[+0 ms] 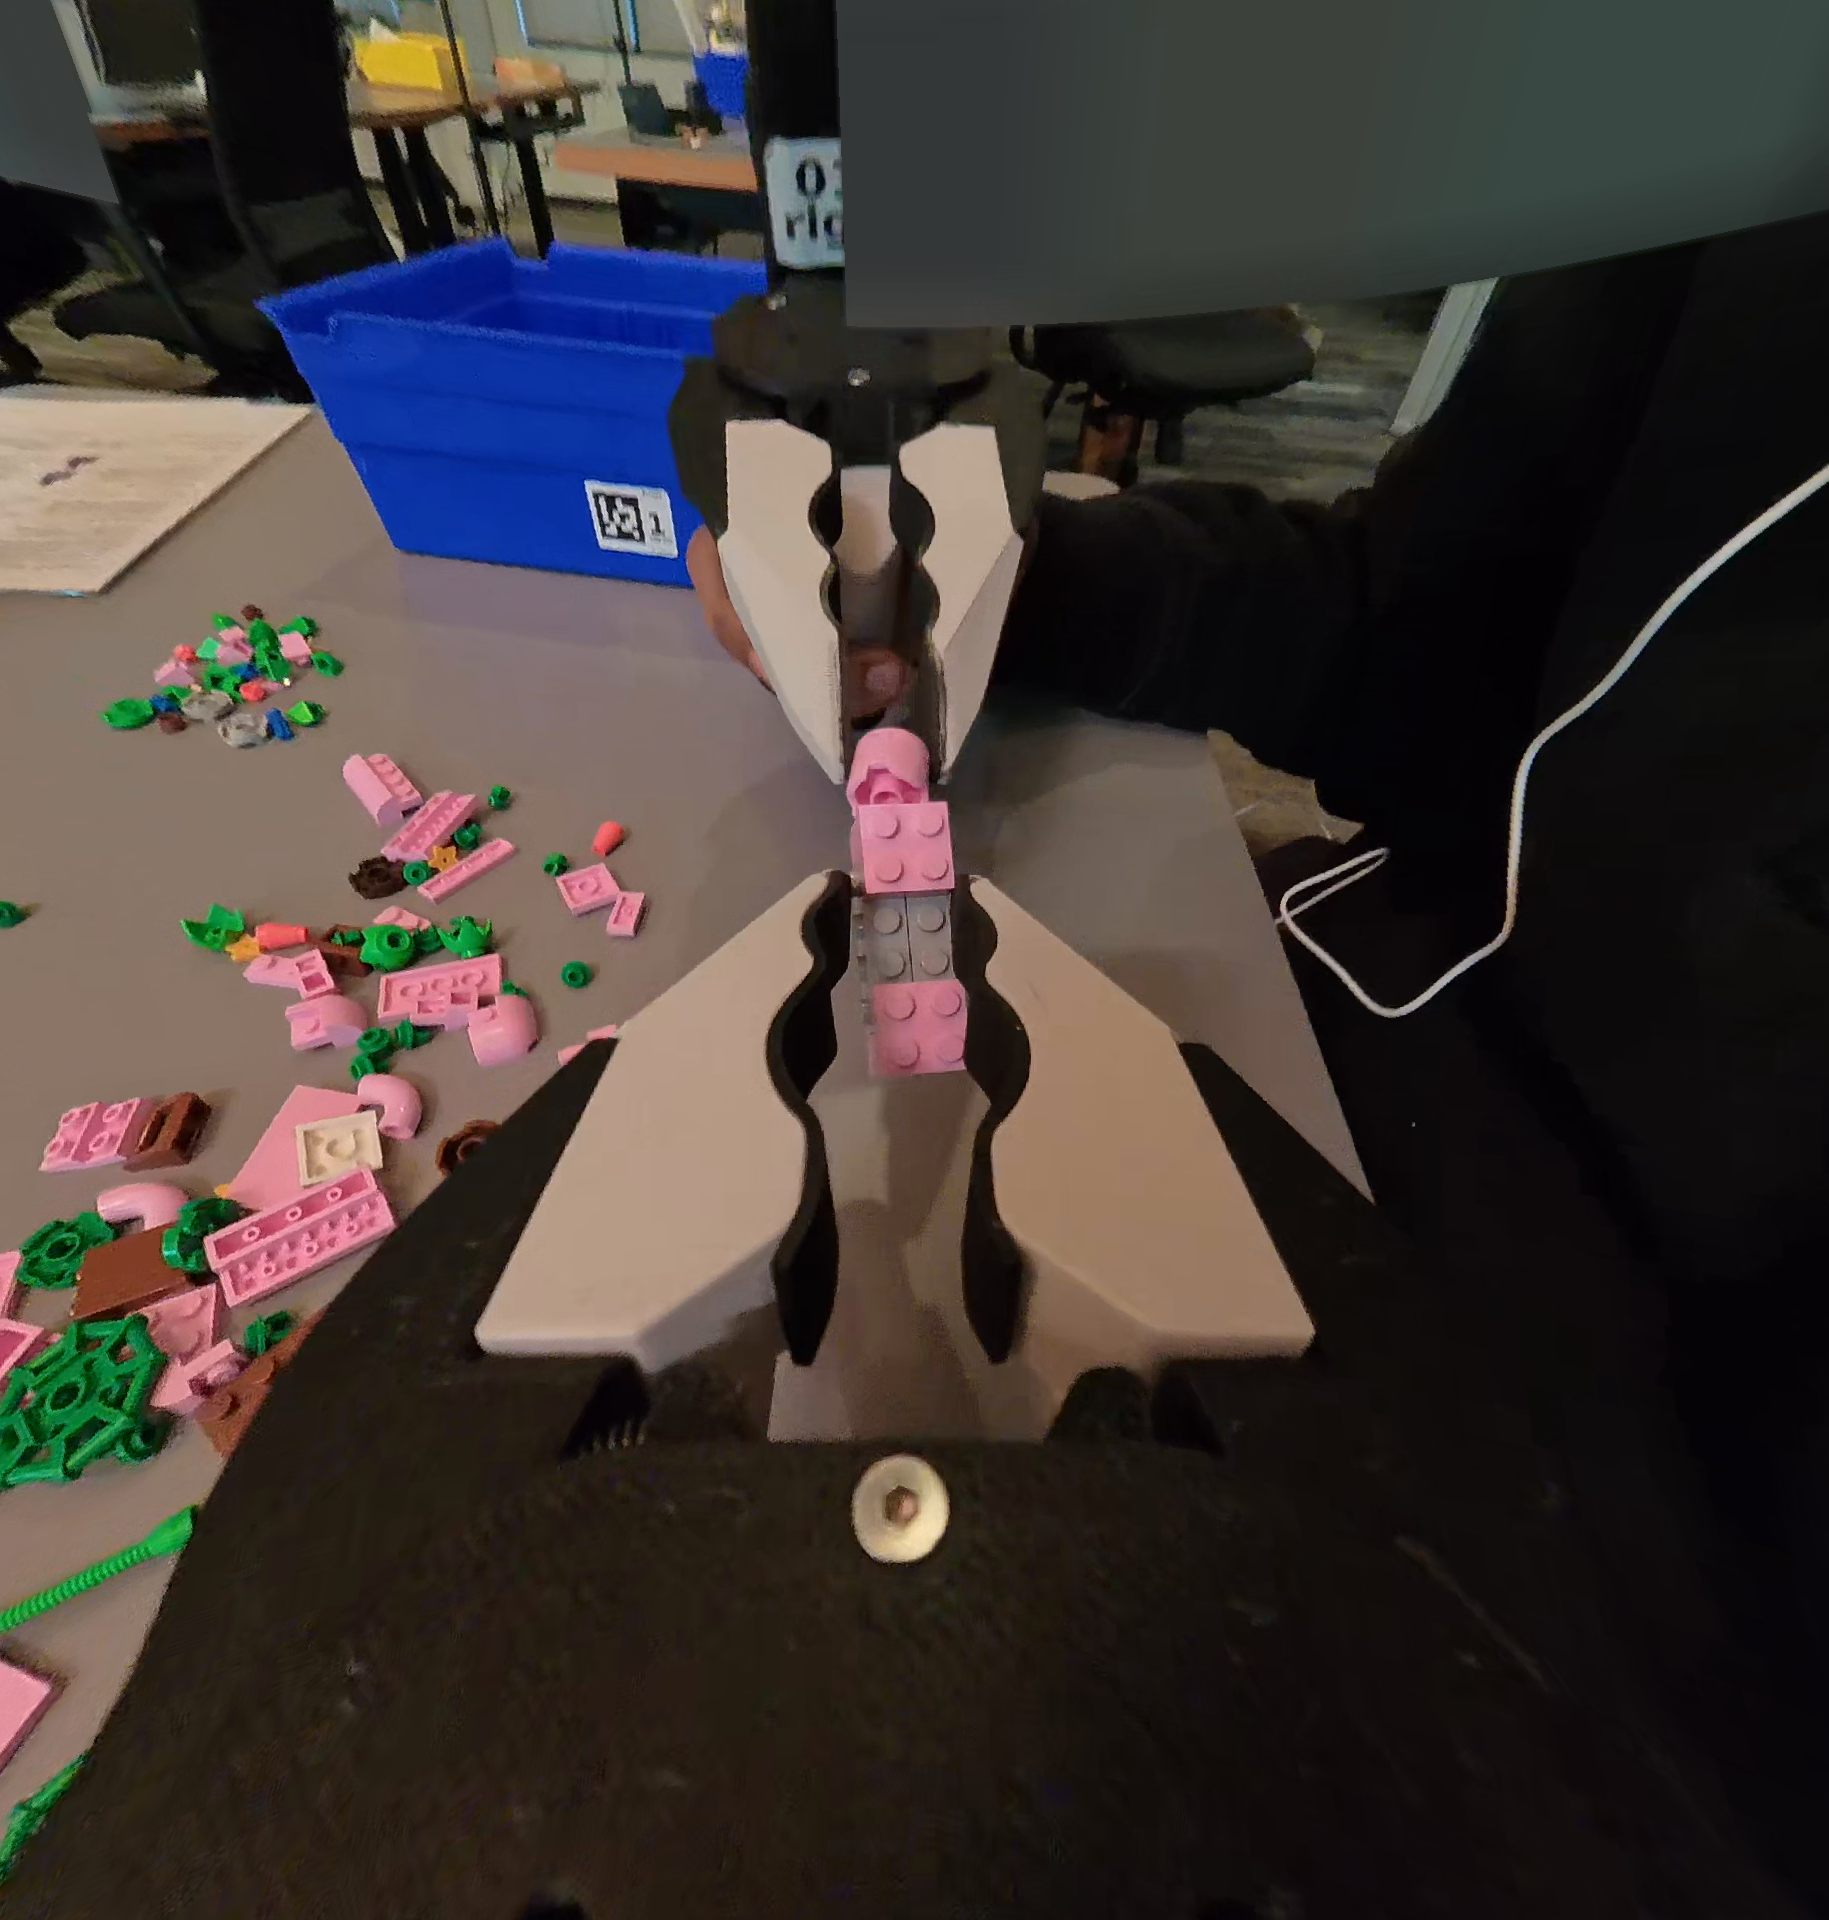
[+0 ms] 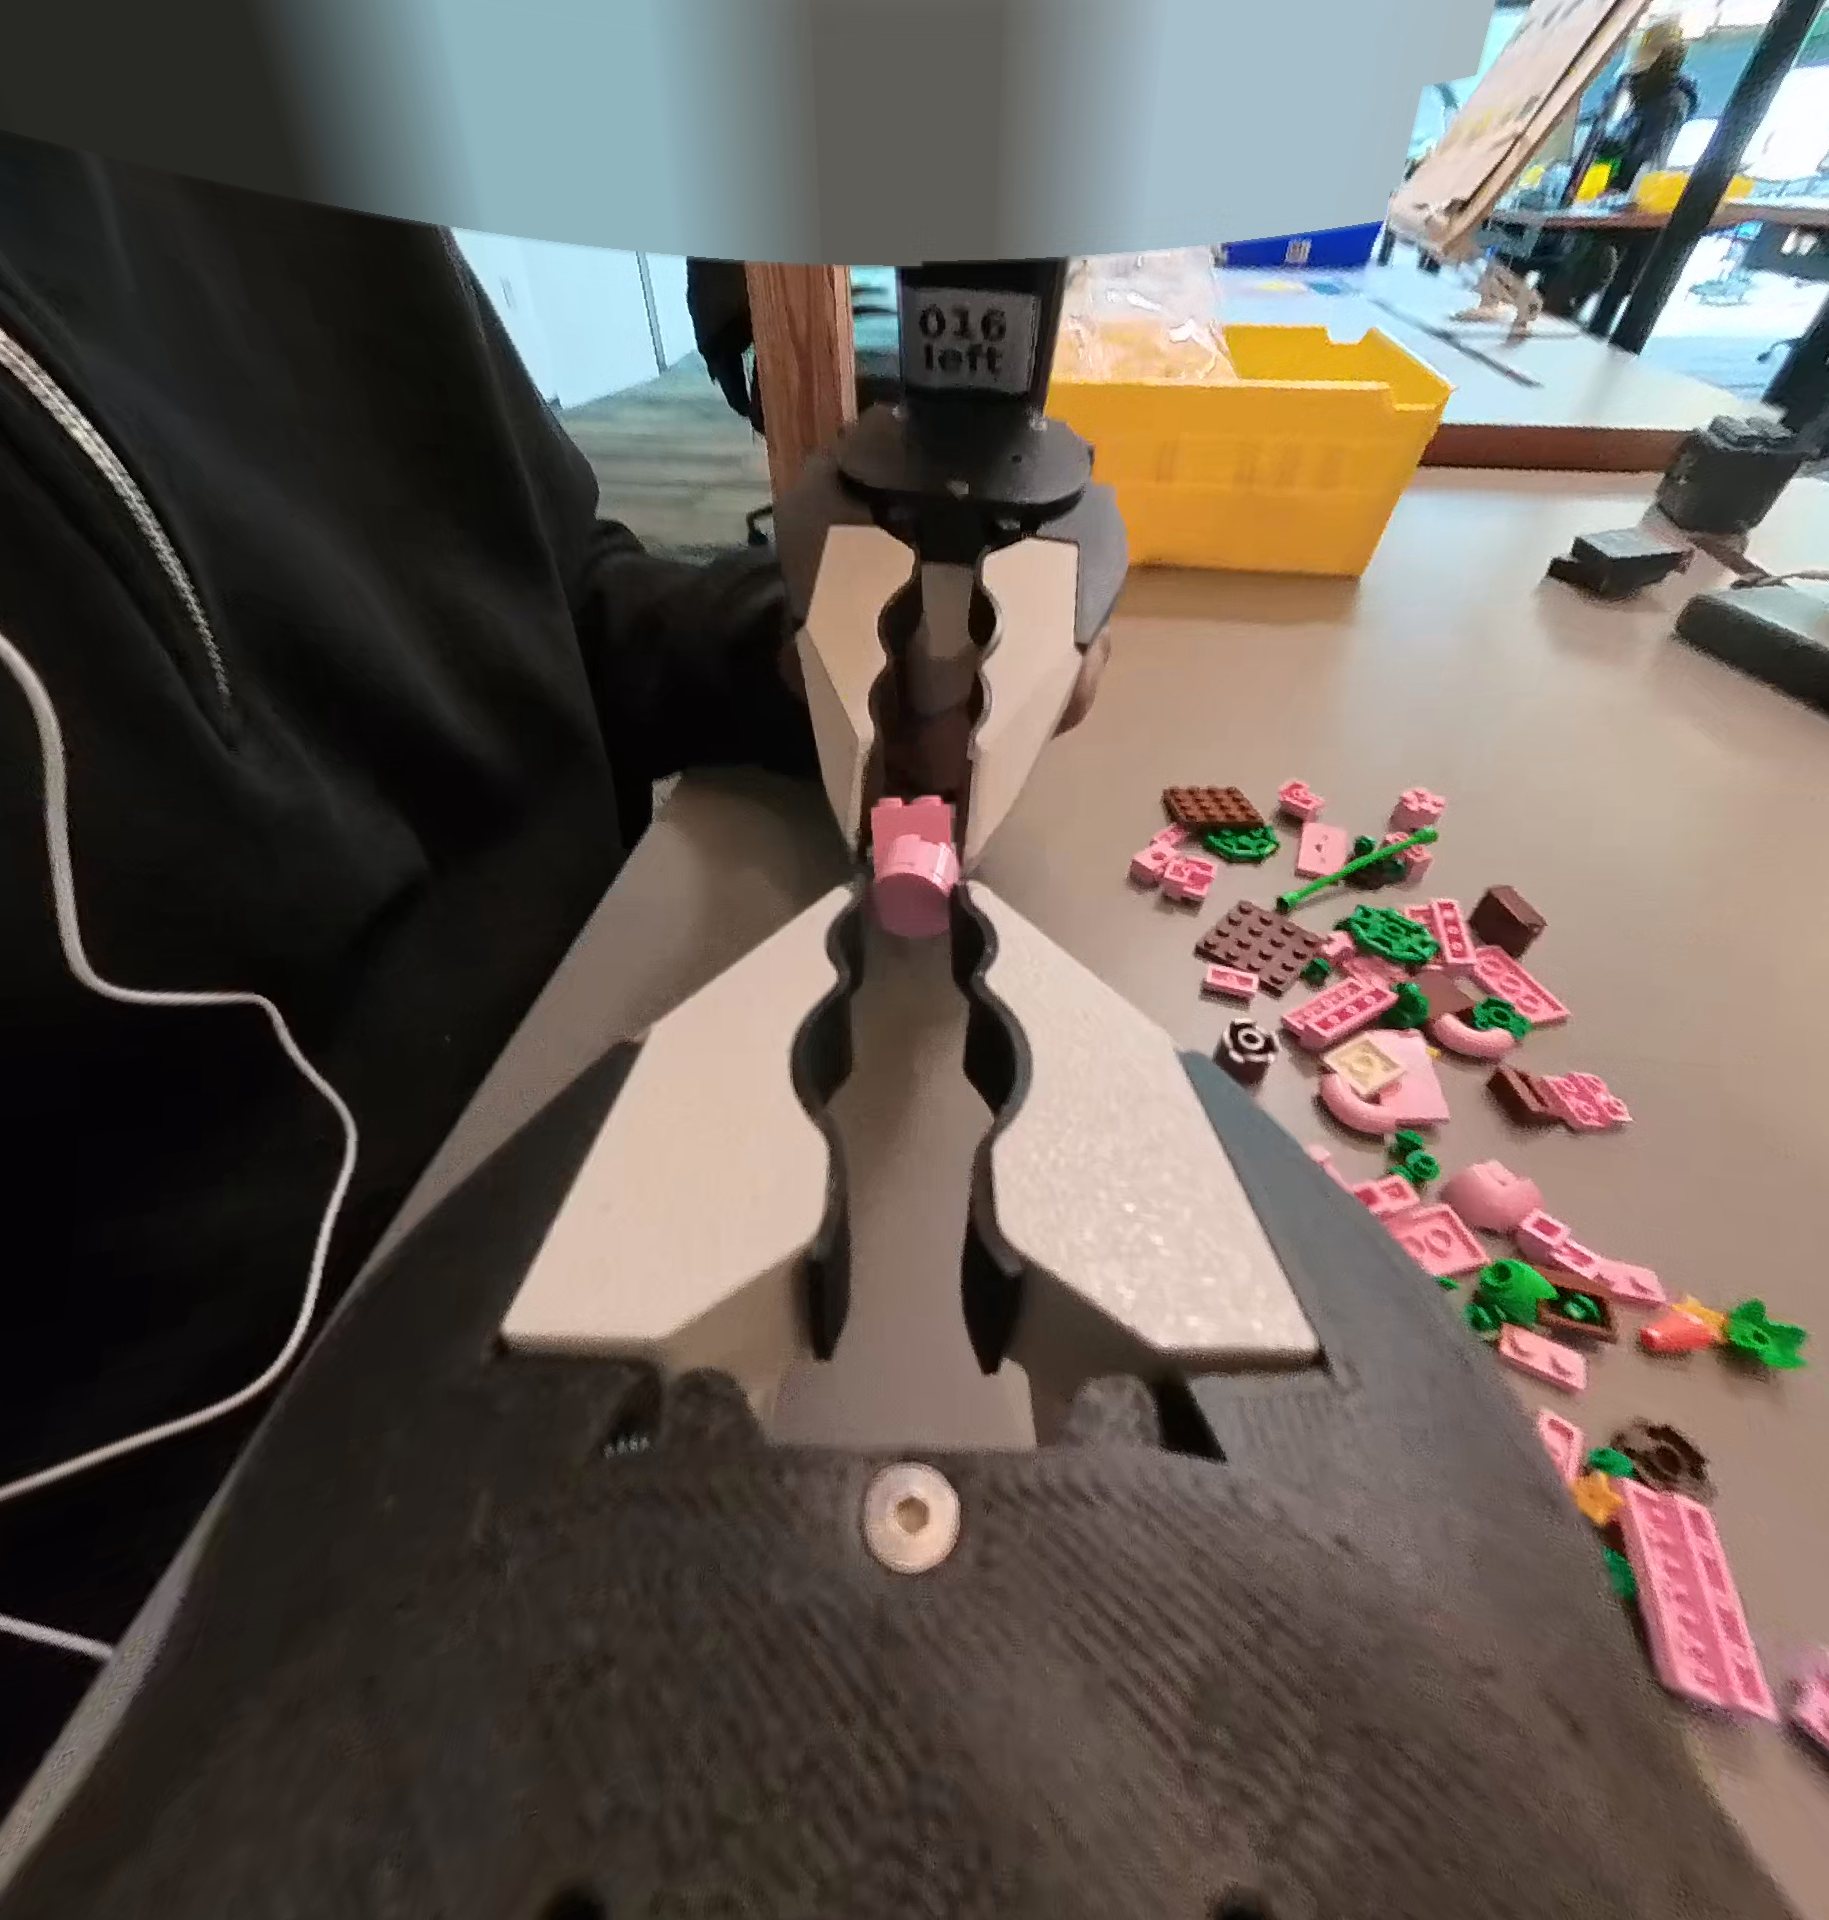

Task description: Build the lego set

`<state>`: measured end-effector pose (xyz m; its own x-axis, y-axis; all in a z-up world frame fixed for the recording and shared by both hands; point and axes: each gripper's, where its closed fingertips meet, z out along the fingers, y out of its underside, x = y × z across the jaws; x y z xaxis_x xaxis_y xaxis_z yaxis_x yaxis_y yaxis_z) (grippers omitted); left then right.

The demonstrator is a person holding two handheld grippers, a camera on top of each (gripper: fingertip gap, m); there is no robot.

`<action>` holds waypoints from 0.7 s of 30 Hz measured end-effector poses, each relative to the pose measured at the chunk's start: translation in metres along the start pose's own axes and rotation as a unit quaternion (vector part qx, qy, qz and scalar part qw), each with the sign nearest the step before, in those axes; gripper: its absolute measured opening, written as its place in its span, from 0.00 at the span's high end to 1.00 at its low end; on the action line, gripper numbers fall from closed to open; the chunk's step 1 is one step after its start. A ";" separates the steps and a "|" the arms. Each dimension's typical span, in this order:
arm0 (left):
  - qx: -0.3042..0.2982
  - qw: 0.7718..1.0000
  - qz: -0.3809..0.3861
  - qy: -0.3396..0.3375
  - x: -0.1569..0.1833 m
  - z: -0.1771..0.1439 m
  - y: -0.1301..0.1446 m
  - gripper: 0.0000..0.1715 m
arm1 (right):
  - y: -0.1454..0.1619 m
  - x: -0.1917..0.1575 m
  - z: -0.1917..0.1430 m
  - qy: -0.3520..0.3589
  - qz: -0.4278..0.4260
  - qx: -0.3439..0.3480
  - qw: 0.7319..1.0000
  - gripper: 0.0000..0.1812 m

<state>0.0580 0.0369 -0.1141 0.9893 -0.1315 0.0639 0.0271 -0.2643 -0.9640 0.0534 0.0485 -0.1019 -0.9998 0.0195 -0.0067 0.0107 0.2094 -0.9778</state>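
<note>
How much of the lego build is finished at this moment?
Little. Done: a small pink and grey assembly, gripped by the left gripper. In hand: the right gripper brings a round pink piece to its end. Left: many loose pieces lie unused on the table.

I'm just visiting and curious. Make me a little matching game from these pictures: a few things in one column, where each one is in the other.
Things:
1. pink and grey brick assembly
2. pink round piece
3. blue bin
4. loose bricks

Places:
a. scattered on the table
b. between the right gripper's fingertips
c. clamped in the left gripper
d. standing at the table's far side

Pairs: 1-c, 2-b, 3-d, 4-a
</note>
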 end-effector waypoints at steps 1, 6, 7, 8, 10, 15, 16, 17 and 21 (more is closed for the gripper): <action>-0.012 1.000 0.002 -0.001 0.000 0.002 0.004 0.90 | 0.004 -0.001 0.001 0.000 -0.005 -0.014 1.000 0.92; -0.076 0.997 0.015 0.005 0.003 0.012 0.026 0.90 | 0.023 -0.008 0.007 -0.013 -0.016 -0.077 0.997 0.92; -0.082 0.996 0.017 0.007 0.004 0.012 0.029 0.90 | 0.026 -0.010 0.007 -0.016 -0.015 -0.085 0.996 0.92; -0.085 0.996 0.019 0.008 0.004 0.013 0.029 0.90 | 0.028 -0.010 0.007 -0.017 -0.014 -0.091 0.996 0.92; -0.085 0.996 0.017 0.012 0.005 0.013 0.029 0.90 | 0.030 -0.011 0.007 -0.018 -0.012 -0.097 0.995 0.92; -0.087 0.996 0.019 0.018 0.007 0.013 0.030 0.90 | 0.032 -0.011 0.006 -0.019 -0.013 -0.106 0.994 0.92; -0.087 0.996 0.020 0.018 0.007 0.013 0.030 0.90 | 0.033 -0.012 0.006 -0.020 -0.014 -0.107 0.994 0.92; -0.087 0.996 0.021 0.019 0.008 0.013 0.030 0.90 | 0.033 -0.012 0.006 -0.021 -0.014 -0.107 0.994 0.92; -0.085 0.996 0.022 0.024 0.010 0.013 0.029 0.90 | 0.032 -0.014 0.006 -0.028 -0.012 -0.101 0.994 0.92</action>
<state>0.0702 0.0407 -0.1452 0.9808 -0.1911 0.0383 -0.0451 -0.4141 -0.9091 0.0677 0.0487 -0.1341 -0.9992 -0.0410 -0.0001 -0.0164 0.4018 -0.9156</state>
